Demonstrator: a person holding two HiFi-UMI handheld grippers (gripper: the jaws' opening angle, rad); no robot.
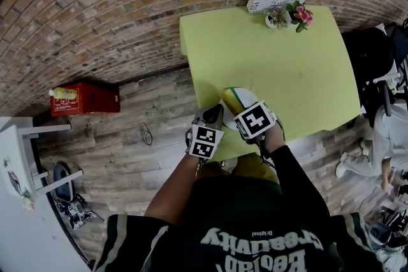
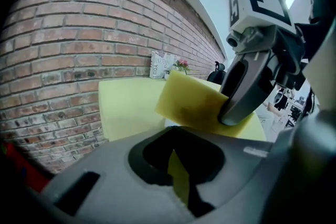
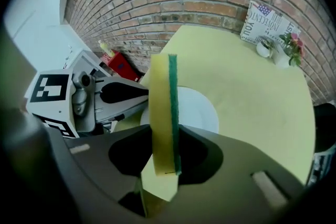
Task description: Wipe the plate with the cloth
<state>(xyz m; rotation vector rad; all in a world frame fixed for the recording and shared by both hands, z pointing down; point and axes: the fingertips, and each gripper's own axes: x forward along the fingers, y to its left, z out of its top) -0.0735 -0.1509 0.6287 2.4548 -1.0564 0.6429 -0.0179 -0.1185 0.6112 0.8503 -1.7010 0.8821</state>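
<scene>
Both grippers are pinching: your right gripper (image 3: 165,164) the upright cloth (image 3: 163,107), plate (image 3: 198,110) lying at one o'clock behind it; left gripper (image 2: 181,165) a yellow strip (image 2: 179,182).

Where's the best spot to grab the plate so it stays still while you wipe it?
I'd pinch the plate by its thin rim, coming in from the left side, level with the table. It is flat and shallow, so only the edge fits between jaws, and that leaves the middle free for the cloth.
</scene>
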